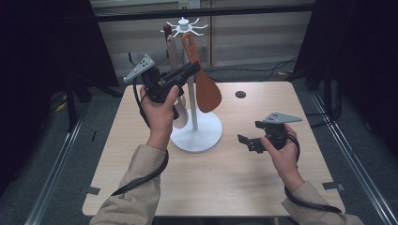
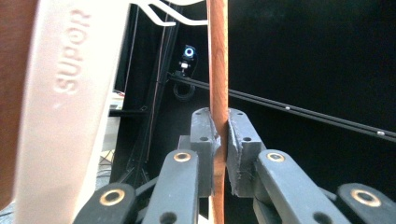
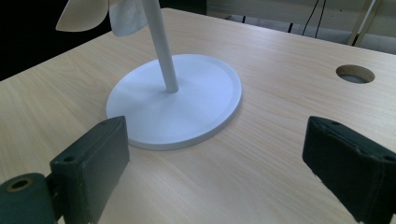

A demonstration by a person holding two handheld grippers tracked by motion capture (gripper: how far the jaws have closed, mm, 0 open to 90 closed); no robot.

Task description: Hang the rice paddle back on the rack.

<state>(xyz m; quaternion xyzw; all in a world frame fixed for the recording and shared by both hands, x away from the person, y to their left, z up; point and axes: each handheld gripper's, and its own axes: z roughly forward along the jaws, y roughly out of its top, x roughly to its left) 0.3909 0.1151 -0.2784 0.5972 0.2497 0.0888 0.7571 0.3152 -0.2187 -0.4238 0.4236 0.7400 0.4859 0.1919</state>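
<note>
The white utensil stand (image 1: 195, 126) rises from its round base near the middle of the tabletop (image 1: 244, 187), and everything here is placed against it. From the hooks at the top of the stand hang a brown wooden spatula (image 1: 206, 89), a pale cream spoon (image 1: 173, 51) and a darker utensil behind them (too little of it shows to say what kind).

The left claw (image 1: 190, 69) is raised to the upper part of the stand, on the person's left of the pole, and is pinching the handle of the brown wooden spatula: in the left gripper view the thin wooden handle (image 2: 217, 70) runs straight up between the two pads, which press on it from both sides. The cream spoon (image 2: 65, 107), with raised lettering on its handle, hangs just beside it.

The right claw (image 1: 247, 142) is low, to the person's right of the stand's base and apart from it. Its jaws are spread wide with nothing between them; in the right gripper view they frame the bare tabletop (image 3: 280, 154) in front of the white base (image 3: 187, 102).
</note>
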